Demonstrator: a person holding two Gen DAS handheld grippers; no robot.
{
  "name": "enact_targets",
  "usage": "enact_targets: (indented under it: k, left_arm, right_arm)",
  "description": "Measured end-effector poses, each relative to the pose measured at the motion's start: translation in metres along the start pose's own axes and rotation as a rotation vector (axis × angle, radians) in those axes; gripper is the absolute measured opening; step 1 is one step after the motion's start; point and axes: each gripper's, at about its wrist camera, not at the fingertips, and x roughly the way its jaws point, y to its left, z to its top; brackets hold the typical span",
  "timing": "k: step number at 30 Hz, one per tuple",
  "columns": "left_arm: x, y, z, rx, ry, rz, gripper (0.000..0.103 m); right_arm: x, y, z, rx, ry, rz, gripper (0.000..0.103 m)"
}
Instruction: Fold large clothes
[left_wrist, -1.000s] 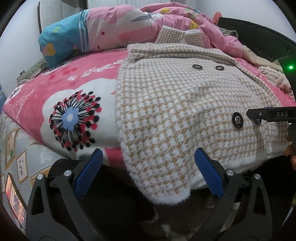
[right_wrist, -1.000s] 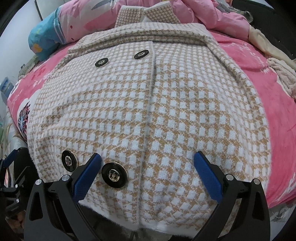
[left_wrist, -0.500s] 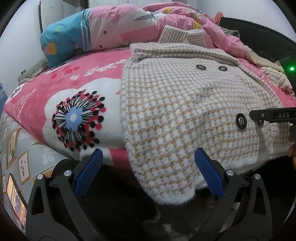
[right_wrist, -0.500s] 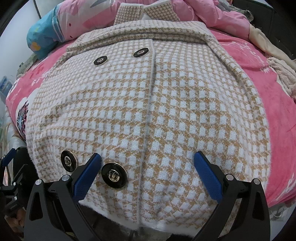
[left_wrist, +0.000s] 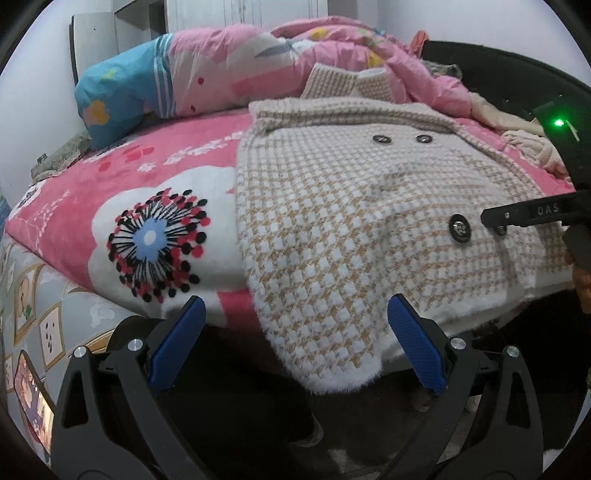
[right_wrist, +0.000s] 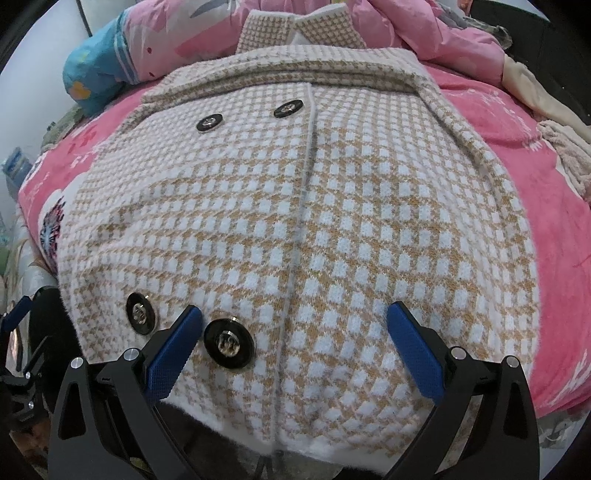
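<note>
1. Left gripper (left_wrist: 295, 341): nearest item in the left wrist view. Blue pads spread wide, nothing between them, poised in front of the bed edge where the coat's corner hangs.
2. Right gripper (right_wrist: 295, 345): jaws likewise apart and empty, poised over the lower front of the coat; its left pad sits just beside a large black button (right_wrist: 229, 343).
3. Coat (right_wrist: 295, 221): tan-and-white houndstooth, thick and fuzzy, laid front-up on the bed, buttoned side showing. The hem and one lower corner (left_wrist: 332, 354) droop over the near edge of the mattress. Collar lies at the far end.
4. Blanket (left_wrist: 110, 192): pink fleece with a white patch and a dotted flower motif, under the coat and to its left.
5. Quilt (left_wrist: 221, 81): bunched pink and blue bedding beyond the collar; other pale cloth lies far right.
6. Risks, as judged:
   - The overhanging hem could drag the coat off the bed if only one corner is lifted.
   - A pad closing on a button instead of cloth would probably slip.
   - The thick pile may let only the top layer be pinched, so the fold would come out uneven.
   - The fleece blanket could be caught together with the coat.
</note>
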Motion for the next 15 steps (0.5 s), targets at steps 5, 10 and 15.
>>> enact_targets:
  k: [5,10,15]
  left_arm:
    - [-0.014,0.011,-0.010,-0.017,-0.031,-0.031,0.088]
    - [-0.006,0.027,-0.009,-0.057,0.008,-0.061,0.066]
    - [0.020,0.047,-0.004,-0.181,0.113,-0.120,0.052]
  right_arm:
    - [-0.043,-0.016,-0.032,0.003,-0.095,0.051,0.097]
    - [-0.078,-0.060,-0.068,0.104,-0.143,0.115,0.097]
    - [-0.085,-0.098,-0.089,0.182,-0.145,0.124,0.097]
